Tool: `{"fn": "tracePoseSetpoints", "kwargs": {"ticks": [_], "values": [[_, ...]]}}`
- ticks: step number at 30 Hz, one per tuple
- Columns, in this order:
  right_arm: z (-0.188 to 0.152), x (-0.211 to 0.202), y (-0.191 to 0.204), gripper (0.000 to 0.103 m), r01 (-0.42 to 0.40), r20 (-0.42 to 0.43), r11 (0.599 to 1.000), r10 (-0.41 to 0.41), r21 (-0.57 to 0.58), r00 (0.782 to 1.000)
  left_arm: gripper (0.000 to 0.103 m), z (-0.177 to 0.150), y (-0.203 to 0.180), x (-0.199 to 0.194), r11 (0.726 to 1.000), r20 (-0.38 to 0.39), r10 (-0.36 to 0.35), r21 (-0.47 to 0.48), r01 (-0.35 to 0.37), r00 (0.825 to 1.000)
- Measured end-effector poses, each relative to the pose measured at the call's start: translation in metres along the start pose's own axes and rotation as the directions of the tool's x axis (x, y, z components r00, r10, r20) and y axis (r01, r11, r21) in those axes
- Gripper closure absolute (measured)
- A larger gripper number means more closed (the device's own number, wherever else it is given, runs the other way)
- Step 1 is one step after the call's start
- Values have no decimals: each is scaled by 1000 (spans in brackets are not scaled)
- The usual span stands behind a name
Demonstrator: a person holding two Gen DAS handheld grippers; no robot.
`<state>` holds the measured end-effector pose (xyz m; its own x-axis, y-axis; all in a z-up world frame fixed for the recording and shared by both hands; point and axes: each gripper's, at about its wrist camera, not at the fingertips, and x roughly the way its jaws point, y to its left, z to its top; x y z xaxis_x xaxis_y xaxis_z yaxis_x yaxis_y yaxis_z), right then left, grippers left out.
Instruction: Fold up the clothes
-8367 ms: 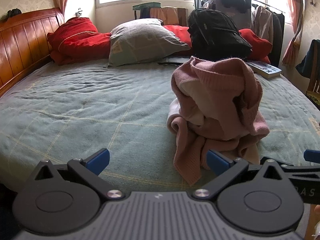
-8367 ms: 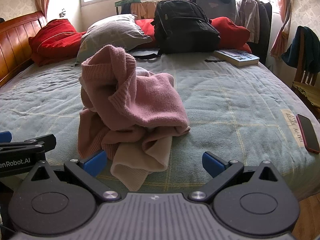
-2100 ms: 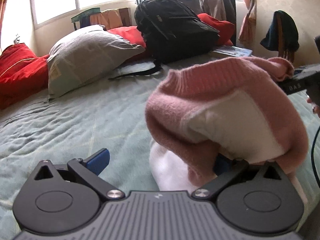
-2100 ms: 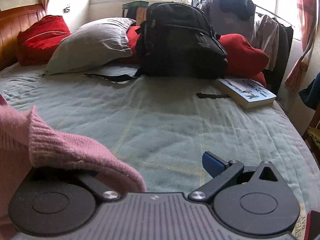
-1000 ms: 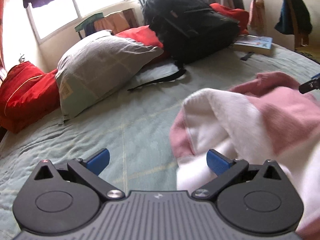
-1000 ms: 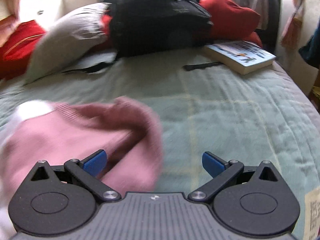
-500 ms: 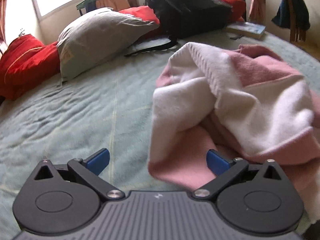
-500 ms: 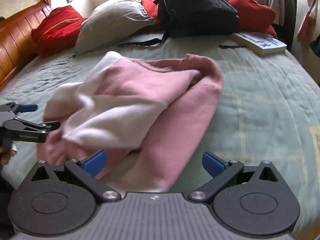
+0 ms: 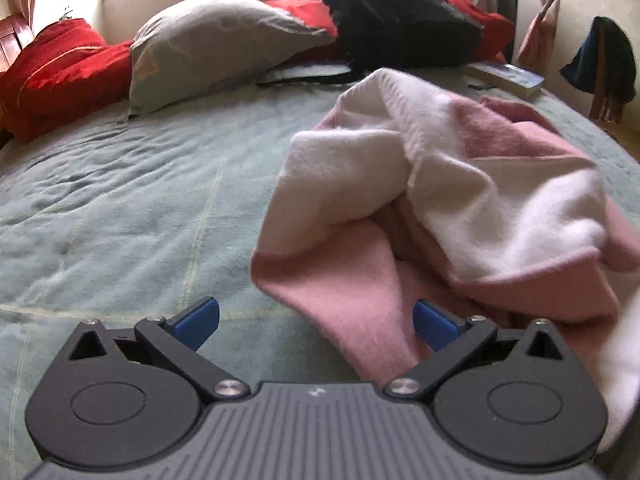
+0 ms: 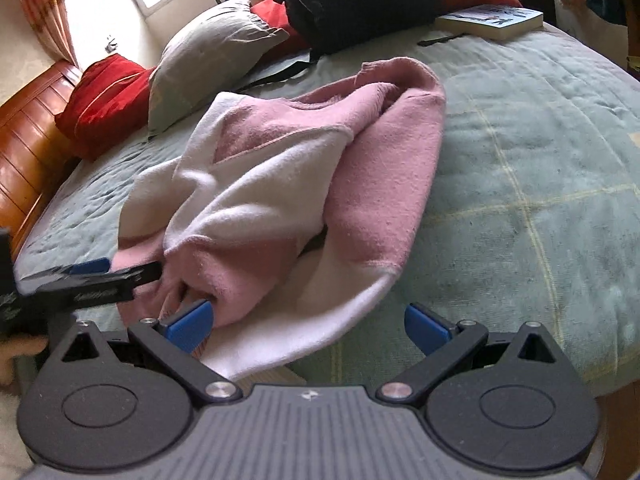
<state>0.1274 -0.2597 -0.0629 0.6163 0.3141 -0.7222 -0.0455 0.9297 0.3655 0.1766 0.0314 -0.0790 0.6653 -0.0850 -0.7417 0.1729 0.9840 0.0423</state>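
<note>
Since half a second ago the sweater (image 10: pixel 280 184) has settled lower and flatter on the bed (image 10: pixel 532 168), and the right gripper (image 10: pixel 306 326) has tipped so the room leans in its view. Both tools stand released, jaws spread wide and holding nothing. The pink-and-white sweater lies crumpled near the bed's near edge — its white hem drapes toward that edge, with pink folds bunched over the white panels. A pink flap of it runs in between the fingers of the left gripper (image 9: pixel 316 318), lying close against the right blue pad without being pinched. From the right wrist view, the sweater's white hem sits just ahead of the left pad (image 10: pixel 188 326), and the left tool reaches in from the side with its tip at the pink fold; a bit of a hand (image 10: pixel 18 354) shows behind it. Farther back a grey pillow (image 9: pixel 216 40) leans by a red cushion (image 9: pixel 60 76), a black backpack (image 9: pixel 396 20) stands beside them, and a book (image 10: pixel 492 20) lies well apart from the sweater — all on the green blanket. A wooden headboard (image 10: pixel 28 136) runs along the left side.
</note>
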Motion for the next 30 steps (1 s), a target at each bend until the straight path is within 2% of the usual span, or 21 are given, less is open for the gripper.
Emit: {"fn": "tracePoseSetpoints", "kwargs": {"ticks": [3, 19, 23, 27, 30], "values": [[1, -1, -1, 0, -10, 8, 1000, 10, 2, 1000, 1, 7, 3, 12, 1000, -21, -5, -27, 5, 1000], [8, 21, -21, 0, -28, -23, 998, 30, 58, 999, 1, 64, -11, 62, 986, -87, -27, 161, 40, 996], [10, 25, -25, 0, -13, -27, 998, 15, 67, 1000, 0, 67, 3, 70, 994, -93, 15, 112, -5, 996], [11, 28, -31, 0, -1, -19, 996, 3, 94, 1000, 0, 67, 25, 70, 992, -77, 101, 89, -94, 992], [12, 32, -31, 0, -1, -29, 995, 4, 99, 1000, 0, 70, 44, 70, 992, -72, 122, 50, -118, 990]]}}
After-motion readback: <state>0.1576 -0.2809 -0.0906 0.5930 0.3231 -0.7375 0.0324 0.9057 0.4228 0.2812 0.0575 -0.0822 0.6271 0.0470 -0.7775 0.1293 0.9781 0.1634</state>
